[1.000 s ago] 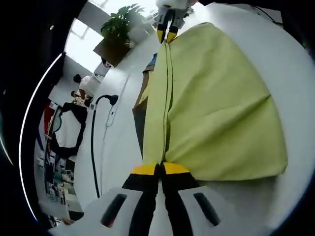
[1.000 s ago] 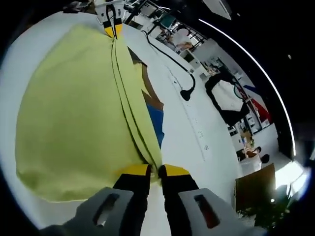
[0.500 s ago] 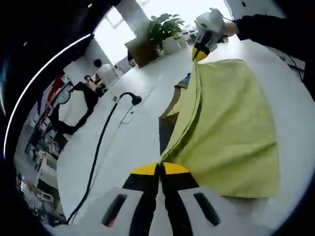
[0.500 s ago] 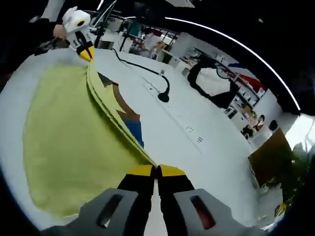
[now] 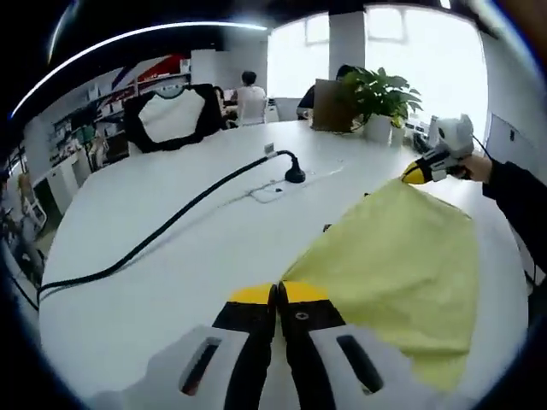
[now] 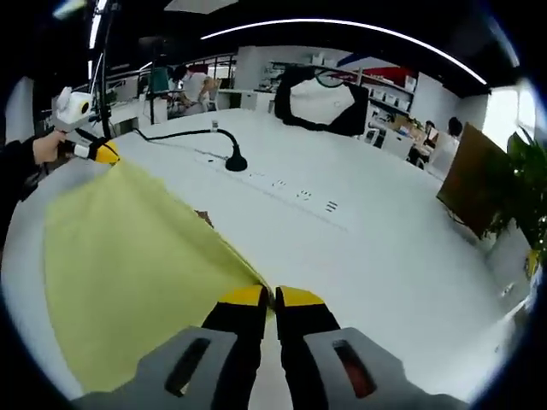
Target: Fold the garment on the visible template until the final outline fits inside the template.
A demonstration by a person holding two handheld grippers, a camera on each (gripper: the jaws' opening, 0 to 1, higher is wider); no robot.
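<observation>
Plant [image 5: 376, 90] showed clearest in the left gripper view. Both grippers, left gripper [image 5: 279, 295] and right gripper [image 6: 272, 297], had fingers clamped on opposite corners of the yellow garment [image 5: 402, 265], stretched above the white counter [image 5: 171, 282].

A pale yellow-green cloth garment [image 5: 402, 273] hangs lifted above the white desk [image 5: 171, 273], stretched taut along its upper edge between the two grippers. The left gripper [image 5: 279, 295] pinches one corner of that edge; the right gripper [image 6: 272, 298] pinches the other. The fabric [image 6: 128, 265] falls away from the held edge in a broad, smooth sheet with soft creases, its lower part draping toward the desk.
</observation>
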